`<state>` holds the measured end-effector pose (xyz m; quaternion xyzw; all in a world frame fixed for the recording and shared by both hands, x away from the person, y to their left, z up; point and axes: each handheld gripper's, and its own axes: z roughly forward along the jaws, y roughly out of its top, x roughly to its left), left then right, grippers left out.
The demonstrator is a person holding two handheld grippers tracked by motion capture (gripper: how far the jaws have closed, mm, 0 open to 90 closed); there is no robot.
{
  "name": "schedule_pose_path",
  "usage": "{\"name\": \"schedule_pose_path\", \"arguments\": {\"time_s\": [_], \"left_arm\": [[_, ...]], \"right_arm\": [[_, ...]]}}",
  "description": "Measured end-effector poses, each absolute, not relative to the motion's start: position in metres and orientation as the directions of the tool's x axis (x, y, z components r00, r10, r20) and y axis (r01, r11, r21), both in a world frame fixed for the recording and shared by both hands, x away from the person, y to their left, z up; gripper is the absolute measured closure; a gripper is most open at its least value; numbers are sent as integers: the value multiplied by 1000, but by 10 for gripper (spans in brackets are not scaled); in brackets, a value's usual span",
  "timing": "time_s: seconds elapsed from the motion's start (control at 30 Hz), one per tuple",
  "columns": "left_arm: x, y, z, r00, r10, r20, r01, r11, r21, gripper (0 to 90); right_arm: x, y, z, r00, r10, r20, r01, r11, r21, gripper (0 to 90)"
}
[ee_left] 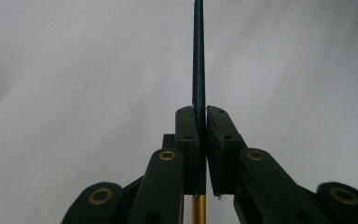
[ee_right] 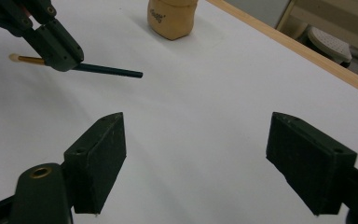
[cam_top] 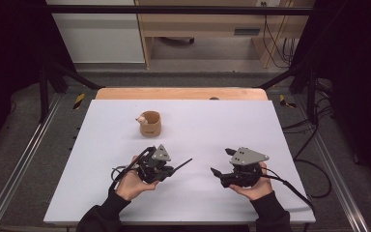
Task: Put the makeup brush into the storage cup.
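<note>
Left gripper view: left gripper (ee_left: 200,140) clamped on dark pencil (ee_left: 198,56), tip pointing away; right gripper (ee_right: 196,163) jaws wide, nothing between; tan cup (cam_top: 150,123) farther back on white table (cam_top: 222,121), small pale figure at its rim.

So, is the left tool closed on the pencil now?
Yes, shut. The left tool has both pads pressed against the dark pencil, whose shaft sticks out ahead.
</note>
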<state>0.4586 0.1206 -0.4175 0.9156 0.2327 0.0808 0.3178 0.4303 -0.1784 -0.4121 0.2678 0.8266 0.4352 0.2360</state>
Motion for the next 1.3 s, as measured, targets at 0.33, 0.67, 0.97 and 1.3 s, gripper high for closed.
{"name": "schedule_pose_path", "arguments": {"time_s": [0.33, 0.67, 0.97, 1.3], "left_arm": [[460, 115, -407, 894, 446, 34, 345, -736, 582, 830], [464, 111, -401, 907, 421, 22, 339, -758, 558, 830], [468, 110, -398, 911, 412, -21, 356, -760, 544, 830], [470, 98, -393, 923, 385, -11, 335, -788, 516, 830]], "right_arm": [[431, -163, -414, -780, 575, -247, 171, 576, 799, 225], [431, -152, -413, -813, 479, -329, 88, 661, 745, 260], [429, -147, -411, -822, 413, -392, 20, 708, 706, 304], [430, -139, -412, -819, 298, -491, -92, 776, 624, 353]]}}
